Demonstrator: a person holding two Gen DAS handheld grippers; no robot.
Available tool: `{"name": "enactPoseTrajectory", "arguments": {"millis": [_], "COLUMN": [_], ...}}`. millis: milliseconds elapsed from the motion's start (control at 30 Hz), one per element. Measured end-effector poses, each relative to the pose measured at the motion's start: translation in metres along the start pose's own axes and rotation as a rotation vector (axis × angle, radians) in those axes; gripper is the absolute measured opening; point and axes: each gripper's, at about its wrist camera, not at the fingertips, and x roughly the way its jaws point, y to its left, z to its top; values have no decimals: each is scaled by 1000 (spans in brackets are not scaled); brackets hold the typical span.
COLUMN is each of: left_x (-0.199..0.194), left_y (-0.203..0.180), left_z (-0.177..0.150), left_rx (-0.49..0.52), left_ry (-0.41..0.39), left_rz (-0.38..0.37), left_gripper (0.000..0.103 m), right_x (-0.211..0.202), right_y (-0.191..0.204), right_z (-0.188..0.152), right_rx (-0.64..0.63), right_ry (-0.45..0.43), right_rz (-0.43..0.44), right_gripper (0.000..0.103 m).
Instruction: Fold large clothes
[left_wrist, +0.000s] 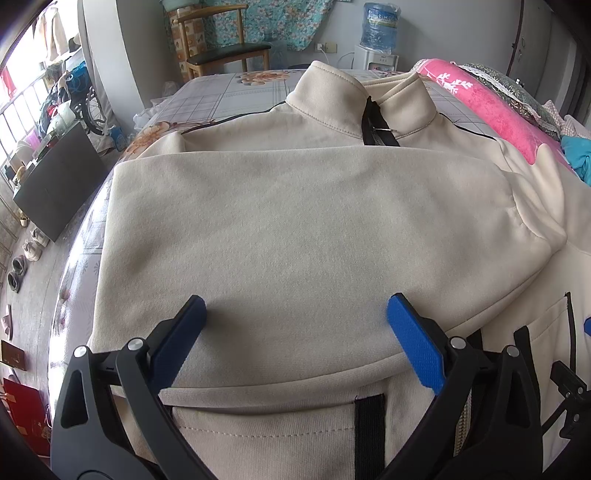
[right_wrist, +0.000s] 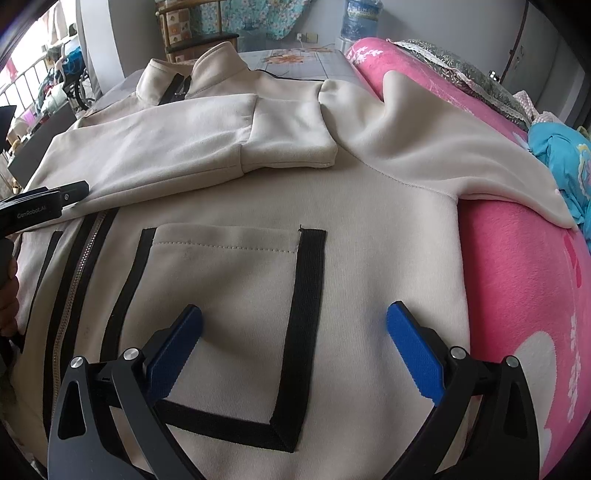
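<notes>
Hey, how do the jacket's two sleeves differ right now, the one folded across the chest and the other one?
The folded sleeve lies flat across the jacket's chest, cuff pointing toward the pink blanket; the other sleeve is spread outward, draped up over that blanket. The folded sleeve looks smooth, while the other sleeve rumples where it climbs the blanket. Both are the same cream fabric, and neither is gripped: the left gripper and right gripper have open jaws.

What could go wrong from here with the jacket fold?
The other sleeve drapes over the pink blanket, so folding the jacket now might leave it trailing outside. The folded sleeve lies loose across the chest and could slide. Both the left gripper and right gripper are open, holding nothing.
</notes>
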Motion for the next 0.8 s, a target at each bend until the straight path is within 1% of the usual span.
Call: {"name": "enactPoseTrajectory", "arguments": {"millis": [133,233,300,367,467,600,733,800], "left_x": [0,0,1,1,1,1,1,1], "left_y": [0,0,0,0,1,1,1,1], "left_z": [0,0,0,0,0,1,1,1], "left_rx": [0,0,1,2,5,5,5,6], "left_ry": [0,4,7,8,7,12,12,12], "left_rz": [0,-1,-1,-1,-1,-2,-1,-1], "left_gripper": [95,95,95,95,95,95,95,95], "right_x": [0,-3,-12,-24,-37,-48,-42,-32], "right_y": [0,0,-9,-29,-78,-170,-251,-297], "right_z": [1,6,9,15,25,35,42,46], "right_rx": [-6,-24,13,80,218,453,619,701], "right_ry": [16,47,28,-7,-41,-103,-146,-156], "right_rz": [3,16,55,94,121,142,148,122], "right_gripper": [97,97,97,97,97,97,97,97]}}
